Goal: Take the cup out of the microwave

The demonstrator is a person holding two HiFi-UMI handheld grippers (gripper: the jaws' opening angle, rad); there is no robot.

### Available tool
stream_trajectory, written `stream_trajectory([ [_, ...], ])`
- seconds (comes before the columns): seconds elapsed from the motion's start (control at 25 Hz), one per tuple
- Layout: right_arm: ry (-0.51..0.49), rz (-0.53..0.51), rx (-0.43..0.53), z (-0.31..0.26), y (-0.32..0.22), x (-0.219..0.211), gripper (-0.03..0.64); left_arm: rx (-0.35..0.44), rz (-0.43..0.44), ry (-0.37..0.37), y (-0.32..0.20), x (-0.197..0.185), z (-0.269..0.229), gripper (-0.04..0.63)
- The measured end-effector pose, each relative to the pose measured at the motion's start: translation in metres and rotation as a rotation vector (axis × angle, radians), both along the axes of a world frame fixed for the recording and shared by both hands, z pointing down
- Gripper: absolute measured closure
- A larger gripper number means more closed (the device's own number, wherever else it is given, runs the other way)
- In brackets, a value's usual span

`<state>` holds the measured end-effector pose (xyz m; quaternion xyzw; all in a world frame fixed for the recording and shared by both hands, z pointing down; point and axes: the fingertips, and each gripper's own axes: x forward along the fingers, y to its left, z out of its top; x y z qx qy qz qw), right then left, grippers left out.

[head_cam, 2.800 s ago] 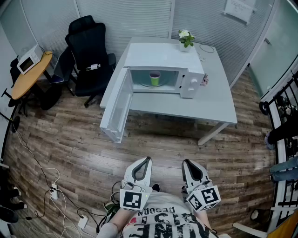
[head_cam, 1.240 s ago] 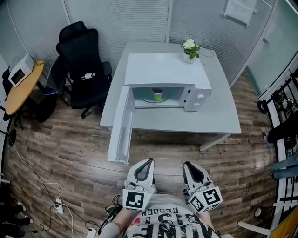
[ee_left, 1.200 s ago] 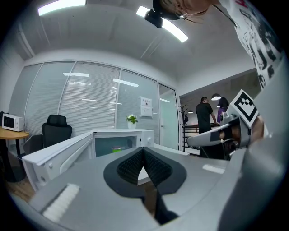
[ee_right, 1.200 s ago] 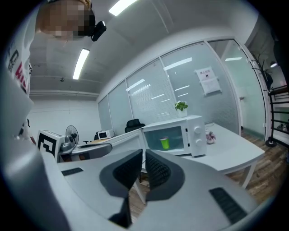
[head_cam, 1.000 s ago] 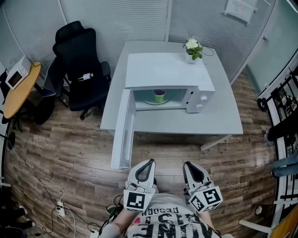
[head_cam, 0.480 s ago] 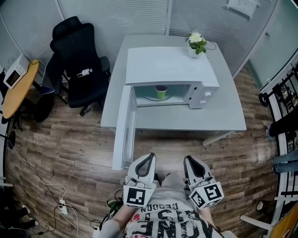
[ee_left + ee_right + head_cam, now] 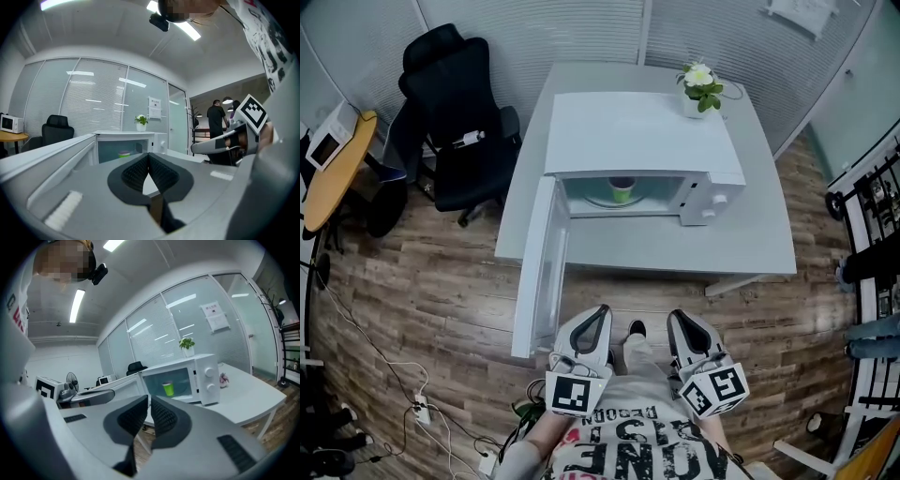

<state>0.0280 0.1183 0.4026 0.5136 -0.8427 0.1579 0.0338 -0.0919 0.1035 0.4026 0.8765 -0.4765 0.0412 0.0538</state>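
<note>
A green cup (image 7: 622,190) stands upright on the turntable inside the white microwave (image 7: 642,131), which sits on a white table (image 7: 750,234). The microwave's door (image 7: 539,272) hangs wide open toward me on the left. Both grippers are held low in front of my chest, well short of the table. My left gripper (image 7: 598,310) is shut and empty, close to the door's near edge. My right gripper (image 7: 674,317) is shut and empty too. The cup (image 7: 168,389) shows far beyond the right gripper (image 7: 149,399). It peeks out as a cup (image 7: 124,153) just over the left gripper (image 7: 149,155).
A potted plant (image 7: 701,86) stands on the table behind the microwave. A black office chair (image 7: 455,112) is left of the table, with a round wooden table (image 7: 328,159) further left. Cables (image 7: 417,403) lie on the wood floor. A metal rack (image 7: 872,225) stands at the right.
I have come closer to the table, which now sits lower in the head view. Both grippers have moved forward with me, and the open door's edge is now beside the left gripper.
</note>
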Motion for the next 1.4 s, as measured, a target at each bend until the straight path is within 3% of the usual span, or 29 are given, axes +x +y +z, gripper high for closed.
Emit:
stream_trajectory([
  [0.68,-0.026,-0.157,0.021,-0.007,-0.100,0.044,0.589,0.007,-0.178,-0.003,-0.084,0.034,-0.008,0.583],
  [1.4,-0.027,-0.227,0.011,0.000,-0.127,0.084,0.589,0.057,-0.279,-0.034,-0.106,0.058,-0.009,0.583],
])
